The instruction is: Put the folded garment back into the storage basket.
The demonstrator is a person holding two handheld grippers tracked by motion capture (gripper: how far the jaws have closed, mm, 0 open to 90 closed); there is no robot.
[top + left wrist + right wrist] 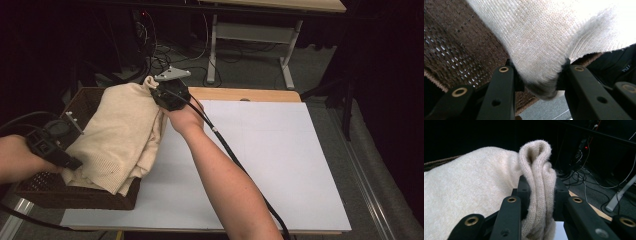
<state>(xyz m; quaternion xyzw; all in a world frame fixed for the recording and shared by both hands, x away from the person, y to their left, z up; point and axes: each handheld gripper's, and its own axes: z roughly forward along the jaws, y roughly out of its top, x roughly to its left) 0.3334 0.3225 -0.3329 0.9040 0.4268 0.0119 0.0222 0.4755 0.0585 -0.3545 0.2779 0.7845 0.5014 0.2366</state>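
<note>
Leftmost in the high view, the left claw (pixel 67 164) sits at the near corner of a cream knitted sweater (pixel 117 135), and in the left gripper view its two black jaws are clamped on a bunched fold of that knit (pixel 541 75), with the brown woven basket (pixel 456 50) behind it. Next to the right, the sweater lies draped over the basket (pixel 75 195), which stands on the left edge of the white counter (pixel 260 165); part of the fabric hangs down over the basket's right side toward the counter. Farther right, at the sweater's far corner, the right claw (pixel 159 92) is closed on a ribbed edge of the sweater (pixel 540 182), which stands up in a loop between the jaws in the right gripper view. A black cable (pixel 230 150) trails from it along the person's forearm.
</note>
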